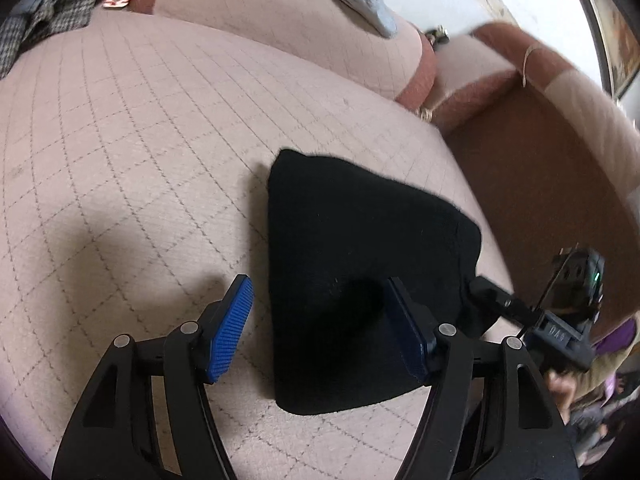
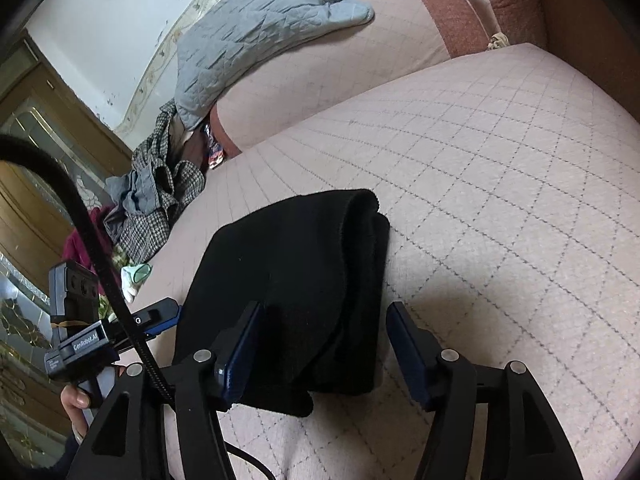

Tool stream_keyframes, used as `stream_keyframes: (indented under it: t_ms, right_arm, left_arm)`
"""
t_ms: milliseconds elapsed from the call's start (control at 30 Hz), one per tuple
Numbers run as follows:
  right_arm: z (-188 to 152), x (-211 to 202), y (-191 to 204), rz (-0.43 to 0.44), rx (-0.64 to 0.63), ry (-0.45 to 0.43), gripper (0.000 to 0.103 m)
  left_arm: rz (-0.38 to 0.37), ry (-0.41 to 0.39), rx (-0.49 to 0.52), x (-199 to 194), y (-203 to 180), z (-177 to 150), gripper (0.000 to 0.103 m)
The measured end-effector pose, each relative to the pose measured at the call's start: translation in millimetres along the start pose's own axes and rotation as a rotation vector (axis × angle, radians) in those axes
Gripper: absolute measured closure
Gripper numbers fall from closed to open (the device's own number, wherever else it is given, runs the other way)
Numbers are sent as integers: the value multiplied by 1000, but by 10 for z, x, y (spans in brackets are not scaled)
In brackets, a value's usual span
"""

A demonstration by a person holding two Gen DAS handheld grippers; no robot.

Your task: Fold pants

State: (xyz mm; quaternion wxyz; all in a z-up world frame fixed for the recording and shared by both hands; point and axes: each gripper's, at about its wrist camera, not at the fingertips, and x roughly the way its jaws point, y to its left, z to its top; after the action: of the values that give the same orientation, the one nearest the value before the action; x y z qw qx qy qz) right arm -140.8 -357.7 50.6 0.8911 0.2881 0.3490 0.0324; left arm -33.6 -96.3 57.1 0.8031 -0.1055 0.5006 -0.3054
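Left hand-held gripper (image 1: 320, 328) and right hand-held gripper (image 2: 324, 348) both gaped wide, empty, over the black pants (image 2: 296, 280). Pants lay folded compact on the sofa cushion (image 2: 500, 184); likely finished, next only withdrawing.

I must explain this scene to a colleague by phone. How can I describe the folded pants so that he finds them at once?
Start from the wide pink sofa seat with the thin diamond grid lines. Near its front edge lie the black pants, folded into a thick compact bundle, with both grippers' open jaws just in front. They are the only black item on the seat; the checked clothes and grey quilt lie farther away.
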Motion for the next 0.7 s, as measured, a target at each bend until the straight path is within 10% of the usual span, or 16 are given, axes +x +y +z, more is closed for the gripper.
stream_keyframes:
  t_ms: [700]
  right_arm:
    - [27,314,-10,17,-5,44,25]
  left_arm:
    - [35,7,99,431,-242,-29,14]
